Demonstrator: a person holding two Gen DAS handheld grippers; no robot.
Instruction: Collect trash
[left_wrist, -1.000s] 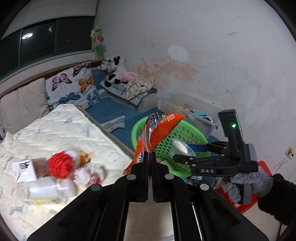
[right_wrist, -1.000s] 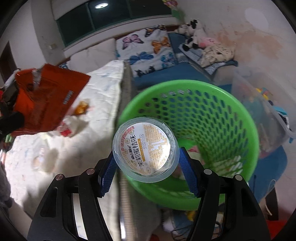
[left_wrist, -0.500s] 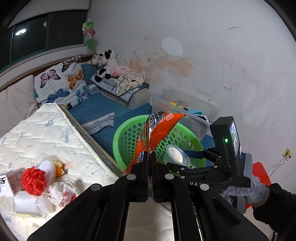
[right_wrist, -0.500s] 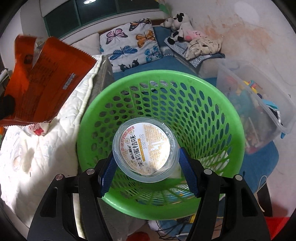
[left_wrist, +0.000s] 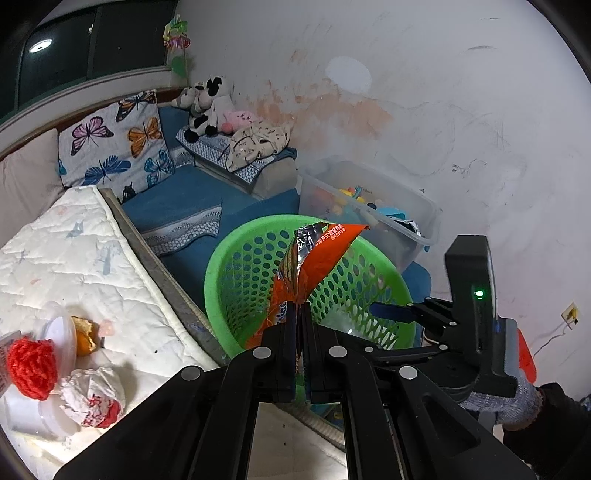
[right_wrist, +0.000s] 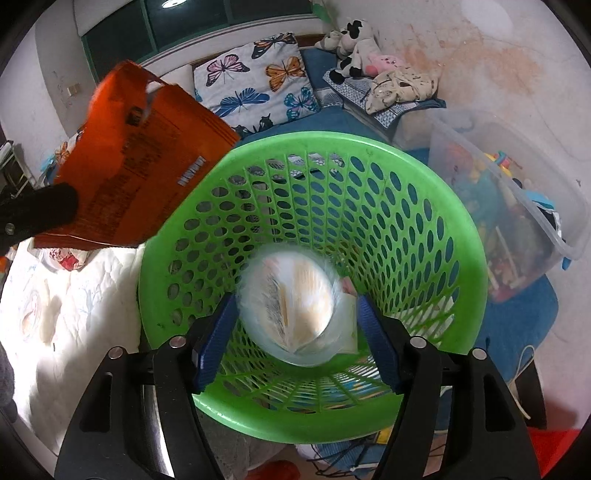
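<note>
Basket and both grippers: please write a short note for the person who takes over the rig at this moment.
Left gripper: shut on the orange bag, held up at the near side of the green basket, not yet dropped.
Right gripper: open over the basket; the cup is blurred between its fingers and seems to be falling in.
Done: some trash already lies in the basket.
Left: drop the bag in, then fetch the crumpled wrapper, the peel and the other bits from the bed.
</note>
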